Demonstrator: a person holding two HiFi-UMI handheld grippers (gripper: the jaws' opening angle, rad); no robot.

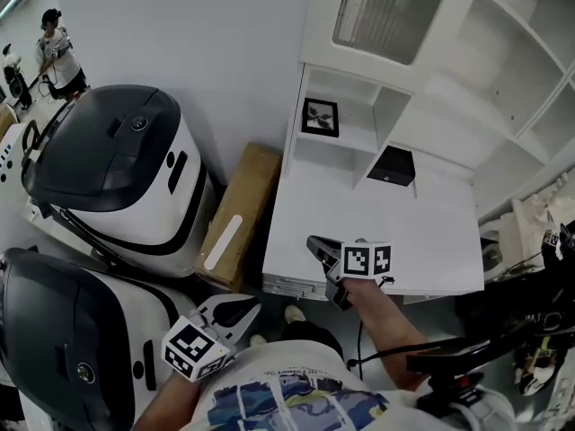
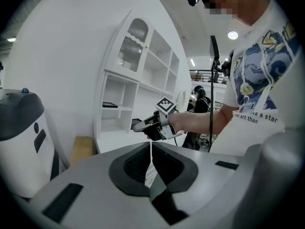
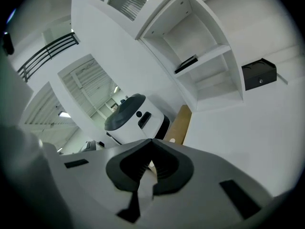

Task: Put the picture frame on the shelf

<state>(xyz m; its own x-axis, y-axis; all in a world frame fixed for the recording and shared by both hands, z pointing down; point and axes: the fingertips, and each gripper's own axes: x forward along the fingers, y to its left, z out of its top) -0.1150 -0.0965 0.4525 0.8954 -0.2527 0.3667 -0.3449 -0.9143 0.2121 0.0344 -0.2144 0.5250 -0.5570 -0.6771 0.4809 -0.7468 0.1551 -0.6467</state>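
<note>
Your left hand-held gripper (image 1: 238,312) hangs low beside your body, off the tabletop (image 1: 395,227). Its jaws are pressed together with nothing between them.

Your right hand-held gripper (image 1: 315,245) is over the near edge of the tabletop and points toward the cabinet. Its jaws are also fully closed and empty, and they touch nothing.

The picture frame (image 1: 320,117) lies ahead of the right hand-held gripper and well apart from it. It is flat on the lower shelf (image 1: 358,138) of the left compartment, to the left of the black box (image 1: 393,166). From the right gripper view it shows as a thin dark slab, edge toward you.

The right hand-held gripper is the nearer one. Judged from this layout, the frame is already placed and no grasp is required.
</note>
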